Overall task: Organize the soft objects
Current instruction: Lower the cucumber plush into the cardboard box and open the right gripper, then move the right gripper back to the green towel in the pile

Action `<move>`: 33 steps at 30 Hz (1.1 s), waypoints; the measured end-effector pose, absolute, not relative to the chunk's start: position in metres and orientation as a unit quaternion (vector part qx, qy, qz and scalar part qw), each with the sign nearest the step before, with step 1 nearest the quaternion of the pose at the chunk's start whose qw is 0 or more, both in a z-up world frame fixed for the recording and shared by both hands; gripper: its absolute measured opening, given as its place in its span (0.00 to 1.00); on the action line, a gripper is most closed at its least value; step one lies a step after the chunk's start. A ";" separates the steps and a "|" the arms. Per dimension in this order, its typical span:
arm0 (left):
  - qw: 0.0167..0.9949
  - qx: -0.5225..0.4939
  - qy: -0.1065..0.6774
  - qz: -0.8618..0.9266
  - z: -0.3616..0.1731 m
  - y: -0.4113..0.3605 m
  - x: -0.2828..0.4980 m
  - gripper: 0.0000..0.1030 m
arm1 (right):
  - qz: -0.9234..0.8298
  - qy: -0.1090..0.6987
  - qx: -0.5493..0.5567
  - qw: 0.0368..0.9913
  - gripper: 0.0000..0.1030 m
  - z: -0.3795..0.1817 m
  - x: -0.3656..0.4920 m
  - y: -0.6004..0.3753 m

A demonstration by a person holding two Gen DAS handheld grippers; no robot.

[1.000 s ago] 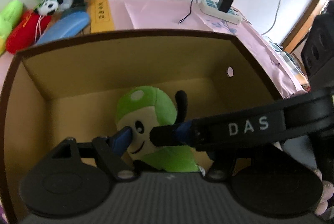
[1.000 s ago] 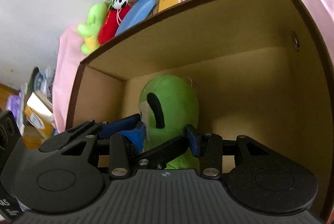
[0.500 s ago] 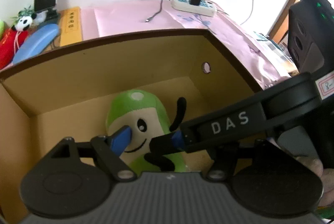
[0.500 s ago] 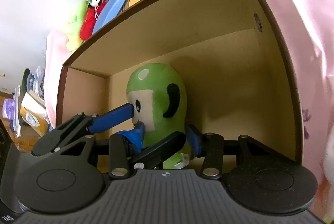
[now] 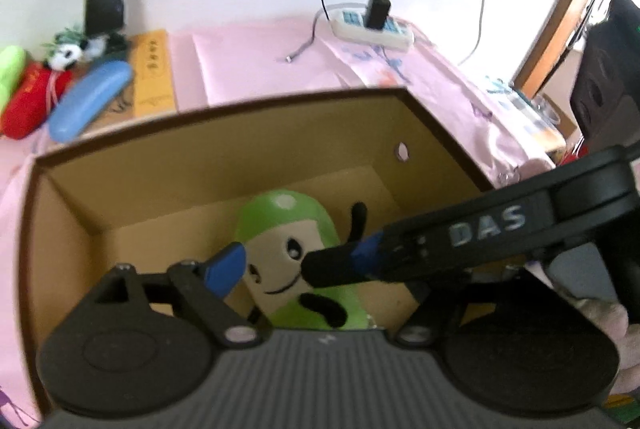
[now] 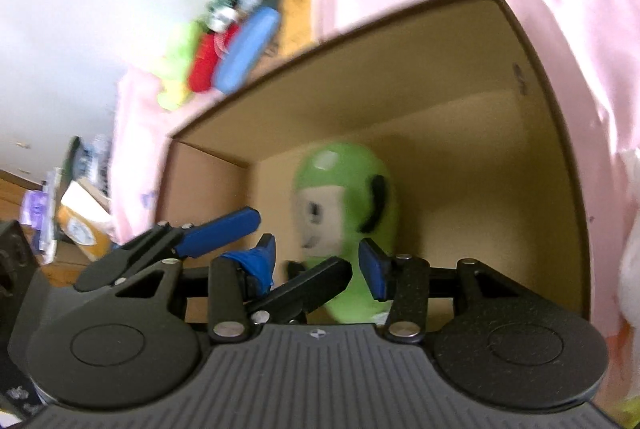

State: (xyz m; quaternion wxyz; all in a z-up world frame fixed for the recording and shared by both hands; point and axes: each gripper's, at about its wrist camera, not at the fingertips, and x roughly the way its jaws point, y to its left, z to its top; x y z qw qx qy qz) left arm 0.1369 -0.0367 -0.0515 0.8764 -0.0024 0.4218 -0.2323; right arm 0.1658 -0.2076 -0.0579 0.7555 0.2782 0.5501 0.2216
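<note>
One soft thing is already put away: the green plush toy [image 5: 288, 257] sits upright on the floor of the cardboard box [image 5: 224, 149], near the middle and a little toward the near wall, its smiling face turned to the left wrist camera. Nothing else shows inside the box.

The left gripper [image 5: 276, 265] hangs over the near edge of the box with its jaws opening; the toy shows in the gap between them, lower down, and the blue pads do not press on it. The right gripper [image 6: 316, 261] comes in from the right side of the left view, its long black finger crossing in front of the toy. In its own view its jaws are opening too and stand wide, and though the toy shows behind them, no pad grips it. Both tongs, then, are spread and empty, so the drop of this toy looks finished.

What is left lies at the far left of the pink-covered table [image 5: 248, 69], outside the box: a lime green plush [image 5: 12, 67], a red plush [image 5: 32, 97] and a small panda toy [image 5: 66, 55], bunched beside a blue case [image 5: 90, 99]. I judge the task to be at an early stage, with one toy stowed and about three to fetch
</note>
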 end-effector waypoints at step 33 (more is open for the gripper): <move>0.930 -0.038 0.336 -0.142 -0.004 0.047 -0.025 0.79 | 0.288 0.431 0.236 0.822 0.28 -0.008 0.048 -0.190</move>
